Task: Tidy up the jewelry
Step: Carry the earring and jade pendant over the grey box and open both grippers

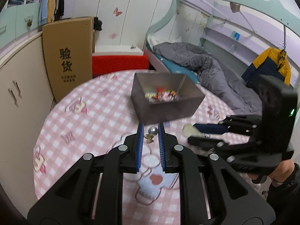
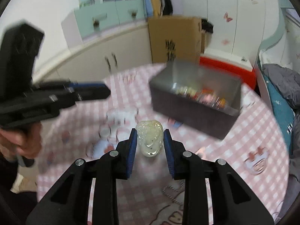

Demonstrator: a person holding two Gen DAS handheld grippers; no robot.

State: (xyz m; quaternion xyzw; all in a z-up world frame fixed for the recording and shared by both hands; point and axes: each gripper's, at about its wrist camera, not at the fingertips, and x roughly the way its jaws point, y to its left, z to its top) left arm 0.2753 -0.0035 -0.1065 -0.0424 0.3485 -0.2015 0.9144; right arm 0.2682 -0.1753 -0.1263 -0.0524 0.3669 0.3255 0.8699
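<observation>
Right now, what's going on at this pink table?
A person is sorting jewelry with a handheld gripper in each hand. The left gripper holds a small pearl-and-gold piece between its fingers. The right gripper has a pale, clear chunky piece between its fingers. Both are above the checked tablecloth, near a grey box already holding colourful items.

Box [image 1: 165,101] on table [image 1: 78,131] at twelve o'clock; pearl [image 1: 152,130] before it; carton [image 1: 68,56] at ten o'clock.
</observation>
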